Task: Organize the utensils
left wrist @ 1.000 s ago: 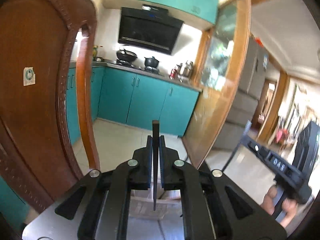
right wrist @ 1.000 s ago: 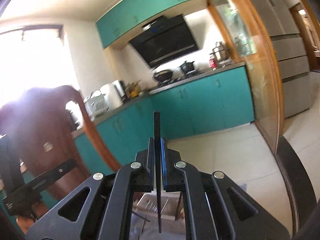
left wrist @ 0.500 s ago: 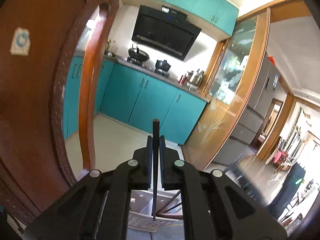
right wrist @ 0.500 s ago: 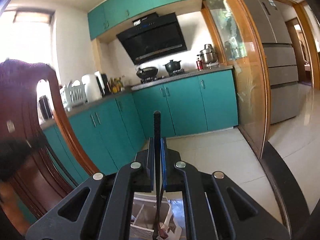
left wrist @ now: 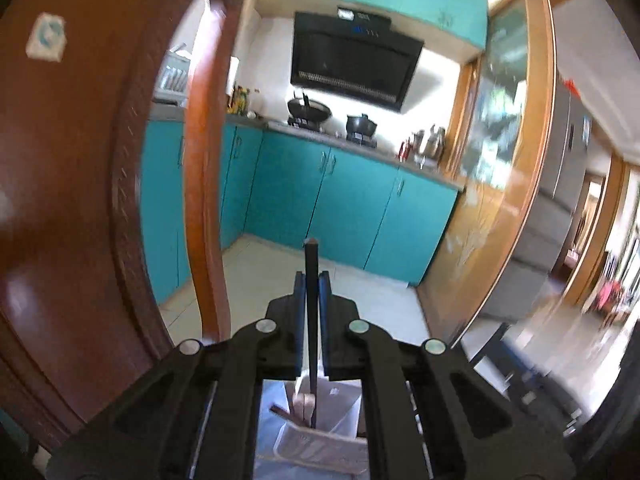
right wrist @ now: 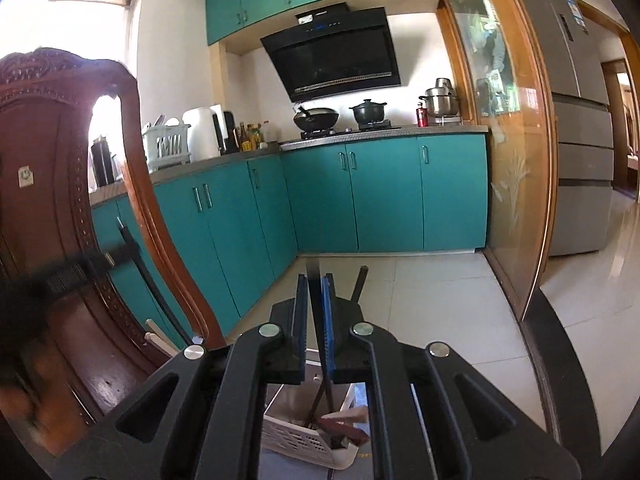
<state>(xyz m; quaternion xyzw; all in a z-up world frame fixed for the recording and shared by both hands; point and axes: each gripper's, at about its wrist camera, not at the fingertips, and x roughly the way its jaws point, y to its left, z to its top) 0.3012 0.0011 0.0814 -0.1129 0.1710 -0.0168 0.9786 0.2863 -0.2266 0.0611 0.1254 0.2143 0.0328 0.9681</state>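
My left gripper [left wrist: 311, 280] is shut on a dark chopstick [left wrist: 311, 304] held upright, its lower tip down in a white slotted utensil basket [left wrist: 320, 442] that holds several wooden utensils. My right gripper [right wrist: 315, 284] is slightly parted; a dark chopstick [right wrist: 314, 280] stands between its blue pads [right wrist: 327, 320], its lower end inside the same white basket [right wrist: 296, 440]. A second dark chopstick [right wrist: 359, 284] leans out of the basket just right of the gripper. The left gripper with its chopstick [right wrist: 132, 256] shows blurred at the left of the right wrist view.
A carved wooden chair back [left wrist: 80, 200] stands close on the left and also shows in the right wrist view [right wrist: 60, 200]. Teal kitchen cabinets [right wrist: 360, 192], a stove with pots [right wrist: 340, 118], a glass sliding door [right wrist: 512, 140] and a fridge [right wrist: 576, 120] lie beyond. A dark table edge [right wrist: 560, 360] runs right.
Both grippers have moved over the white basket, which has come closer beneath them. The right gripper's pads have parted slightly and its chopstick has sunk lower. The left still clamps its chopstick.
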